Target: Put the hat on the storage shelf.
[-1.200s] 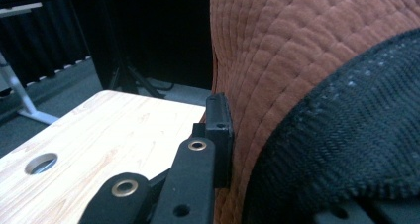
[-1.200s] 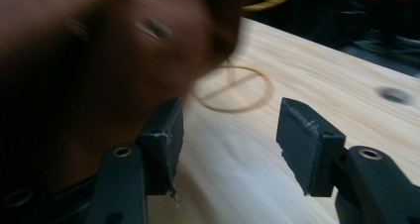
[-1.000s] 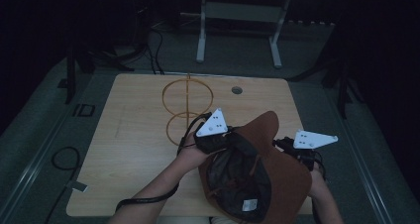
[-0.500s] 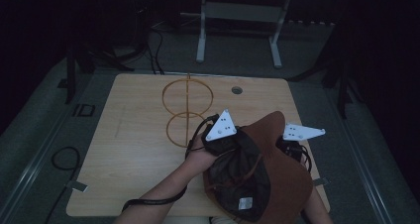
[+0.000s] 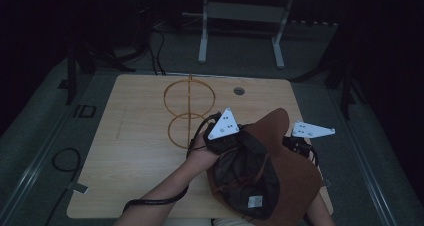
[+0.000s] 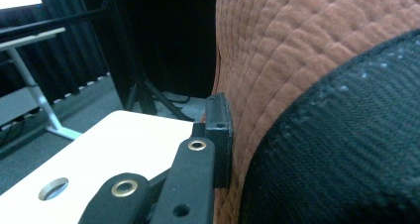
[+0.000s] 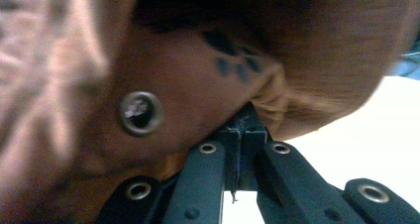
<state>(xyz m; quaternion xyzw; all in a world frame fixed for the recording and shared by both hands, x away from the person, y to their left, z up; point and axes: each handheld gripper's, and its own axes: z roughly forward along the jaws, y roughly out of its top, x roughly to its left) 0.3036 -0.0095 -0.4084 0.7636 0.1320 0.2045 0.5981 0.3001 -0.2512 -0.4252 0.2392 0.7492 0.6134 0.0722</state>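
hat [image 5: 290,171] seemingly pinched by both tools

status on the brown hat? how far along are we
Done: the brown quilted hat with black lining is off the table, upside down, opening facing up. In hand: both tongs grip its brim, the left tongs on one edge, the right tongs pinched shut on brown fabric near a metal eyelet. Left, as a guess: the thin wooden ring stand on the light wooden table holds nothing yet.

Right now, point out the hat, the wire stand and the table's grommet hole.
hat [image 5: 295,176]: high view, brown brim.
wire stand [image 5: 189,97]: high view, upper ring's centre rod.
grommet hole [image 5: 239,90]: high view, its middle.
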